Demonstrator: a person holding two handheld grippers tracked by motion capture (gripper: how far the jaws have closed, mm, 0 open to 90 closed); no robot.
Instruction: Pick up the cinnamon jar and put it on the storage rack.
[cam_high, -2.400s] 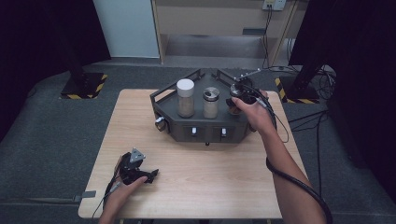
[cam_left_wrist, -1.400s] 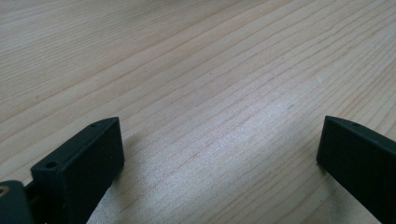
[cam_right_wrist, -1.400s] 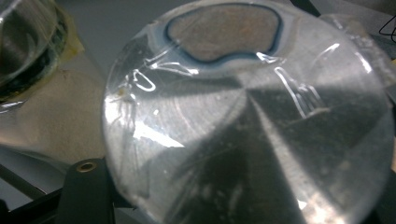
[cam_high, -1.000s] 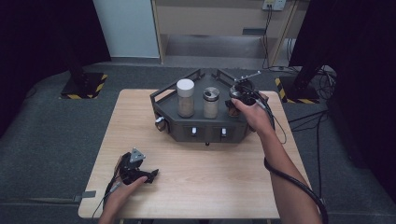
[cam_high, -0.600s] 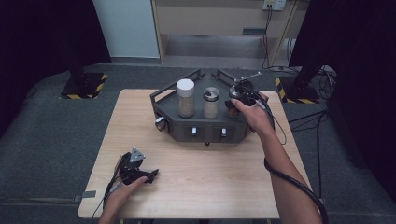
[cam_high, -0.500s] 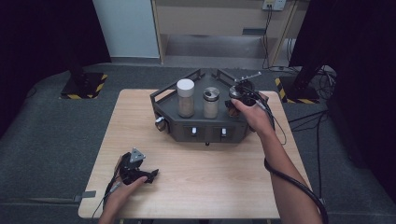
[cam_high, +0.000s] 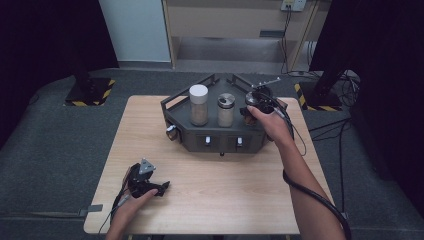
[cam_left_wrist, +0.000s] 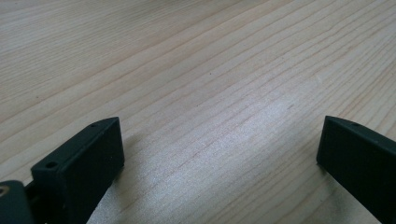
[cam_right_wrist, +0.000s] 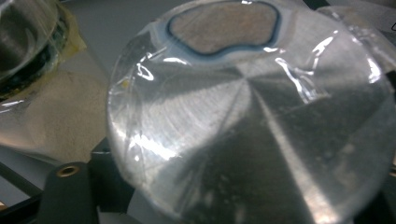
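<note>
Seen from above, a wooden surface (cam_high: 210, 195) carries a dark angular tray (cam_high: 172, 105) at its far side, holding a white-capped jar (cam_high: 198, 104), a metal-lidded jar (cam_high: 226, 109) beside it, and a third jar (cam_high: 251, 98) at the tray's right end.

The right hand-held gripper (cam_high: 260, 100) sits over that third jar. In the right gripper view the jar's shiny metal lid (cam_right_wrist: 252, 116) lies directly under the camera, wrapped in clear film. The jaws have just been opening around the lid; whether the pads press on it cannot be told from this angle.

The left hand-held gripper (cam_high: 145, 181) rests released on the near left of the surface, jaws spread wide over bare wood in the left gripper view.

The step in hand appears to be working the lid. It would go best with the jaws centred across the lid's full width, kept level with the rim, and closed firmly enough that the slippery film does not let them skid. The tray should not be pushed.

Compared with a second earlier, both hands and all three jars are unmoved; only the right jaws differ.
</note>
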